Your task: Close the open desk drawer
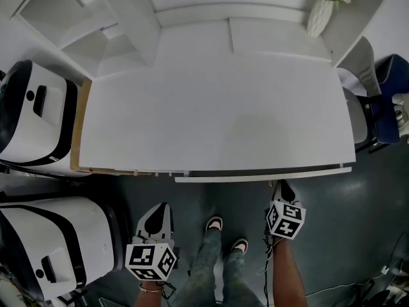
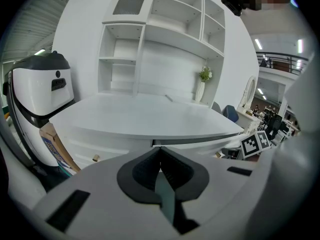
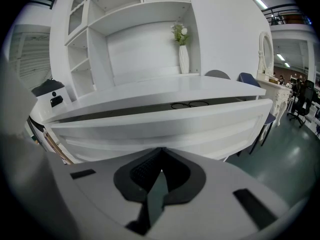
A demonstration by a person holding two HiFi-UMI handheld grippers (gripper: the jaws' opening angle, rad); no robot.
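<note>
Head view: a white desk [image 1: 217,114] is seen from above. Its drawer [image 1: 255,176] is found pulled a little way out of the desk's front edge, under the middle and right part of the top. The right gripper [image 1: 283,189] is held just beside the drawer front, in front of the desk; contact cannot be told. The left gripper [image 1: 160,215] is held further out from the desk's front, well apart from it. A vase [image 1: 319,15] is noted at the desk's far right corner, and a white machine [image 1: 32,114] off the desk's left end.

Left gripper view: the claw is seen clenched, pads pressed together, nothing gripped. The drawer is seen jutting slightly from under the desk top.

Right gripper view: this claw is likewise clenched on nothing. The drawer front fills the width just ahead of the jaw tips. A dark looped item [image 3: 190,104] is seen inside the drawer, under the desk top.
</note>
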